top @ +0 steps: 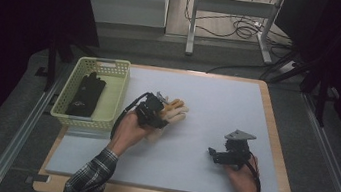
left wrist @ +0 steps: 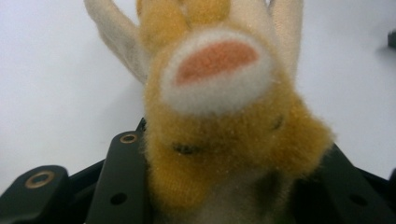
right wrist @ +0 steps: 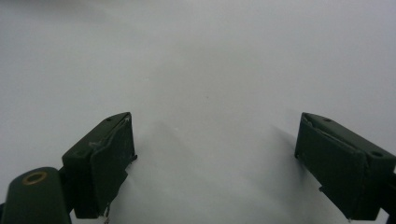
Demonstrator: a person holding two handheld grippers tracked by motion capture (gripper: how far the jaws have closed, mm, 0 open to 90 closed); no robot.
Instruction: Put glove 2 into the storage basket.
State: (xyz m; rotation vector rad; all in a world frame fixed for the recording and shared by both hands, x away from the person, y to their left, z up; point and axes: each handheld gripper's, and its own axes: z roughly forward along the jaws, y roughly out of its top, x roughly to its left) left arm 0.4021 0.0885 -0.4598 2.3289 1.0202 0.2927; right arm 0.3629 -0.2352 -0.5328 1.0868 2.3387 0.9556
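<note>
A furry tan and cream glove (top: 172, 112) with a pink paw pad sits at the middle left of the white mat (top: 217, 107). My left gripper (top: 155, 114) is shut on its cuff end. In the left gripper view the glove (left wrist: 219, 107) bulges up between the two black jaws, its fingers pointing away over the mat. My right gripper (top: 223, 156) hovers low over the mat at the right, with nothing near it. Its jaws stand wide apart in the right gripper view, and between them the gripper (right wrist: 215, 163) has just bare white mat.
A pale yellow basket (top: 117, 68) stands at the mat's left edge with a black glove (top: 87, 94) lying in it. The mat rests on a wooden board (top: 274, 136). Beyond the table are metal frame legs and cables (top: 241, 27) on the floor.
</note>
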